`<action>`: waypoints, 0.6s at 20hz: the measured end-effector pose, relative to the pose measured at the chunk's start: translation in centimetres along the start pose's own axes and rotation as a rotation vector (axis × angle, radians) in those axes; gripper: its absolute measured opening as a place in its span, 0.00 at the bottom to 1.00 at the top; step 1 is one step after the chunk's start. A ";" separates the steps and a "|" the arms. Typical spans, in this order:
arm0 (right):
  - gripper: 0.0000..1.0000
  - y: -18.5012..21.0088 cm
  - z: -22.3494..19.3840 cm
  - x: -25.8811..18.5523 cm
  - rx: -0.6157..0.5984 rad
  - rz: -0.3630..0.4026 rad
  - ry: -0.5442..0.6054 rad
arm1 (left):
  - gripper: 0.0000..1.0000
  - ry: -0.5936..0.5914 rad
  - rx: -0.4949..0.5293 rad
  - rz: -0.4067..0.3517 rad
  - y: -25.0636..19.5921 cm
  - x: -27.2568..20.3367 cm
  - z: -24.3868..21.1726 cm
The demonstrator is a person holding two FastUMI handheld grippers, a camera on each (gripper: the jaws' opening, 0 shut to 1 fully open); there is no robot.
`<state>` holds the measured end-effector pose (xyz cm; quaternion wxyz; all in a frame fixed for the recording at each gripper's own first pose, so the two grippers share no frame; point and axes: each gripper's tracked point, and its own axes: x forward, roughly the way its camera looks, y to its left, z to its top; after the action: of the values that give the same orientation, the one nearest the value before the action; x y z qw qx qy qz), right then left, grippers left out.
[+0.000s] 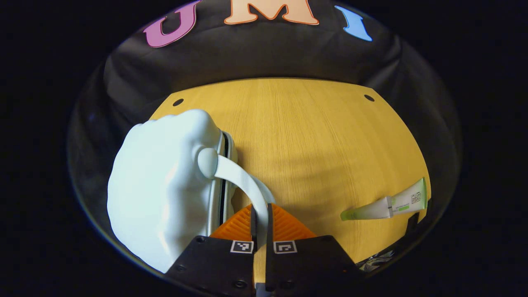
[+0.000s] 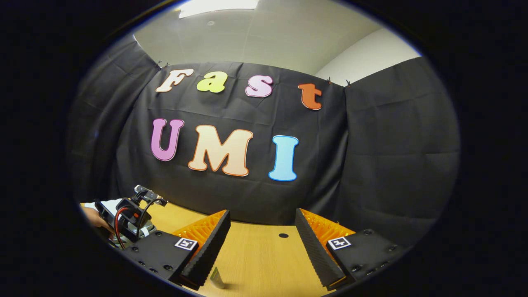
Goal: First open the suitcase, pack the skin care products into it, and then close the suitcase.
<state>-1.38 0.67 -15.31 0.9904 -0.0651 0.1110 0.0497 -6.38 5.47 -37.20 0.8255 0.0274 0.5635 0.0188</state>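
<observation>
A pale, hard-shell suitcase point(image 1: 161, 194) lies on the wooden table point(image 1: 309, 136) at the left of the left gripper view, its zipper seam facing the middle. A white handle strap point(image 1: 243, 181) curves from a round knob on the case down between my left gripper's point(image 1: 260, 210) fingers, which are shut on it. A white and green skin care tube point(image 1: 392, 204) lies on the table at the right, well apart from the case. In the right gripper view my right gripper point(image 2: 262, 212) hangs open above the table with nothing between its fingers.
Two dark holes point(image 1: 178, 102) point(image 1: 369, 97) mark the table's far corners, close to the black cloth wall. The right gripper view shows the left gripper point(image 2: 132, 214) and the hand point(image 2: 93, 218) holding it at the far left. A small pale object point(image 2: 216, 278) lies below the right gripper.
</observation>
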 end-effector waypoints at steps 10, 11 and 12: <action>0.98 4.6 0.6 0.1 0.047 0.159 -0.032 | 0.00 -0.137 -0.016 -0.076 0.4 -4.7 3.9; 0.98 4.7 0.6 0.1 0.044 0.163 -0.035 | 0.00 -0.166 -0.025 -0.072 0.6 -5.0 4.6; 0.98 5.1 0.5 0.2 0.044 0.171 -0.035 | 0.00 -0.188 -0.027 -0.067 1.1 -5.2 5.2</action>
<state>-1.68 5.82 -15.43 0.9856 -0.0328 0.1001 0.1326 -3.39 6.14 -30.44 0.8752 -0.0007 0.4837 -0.0038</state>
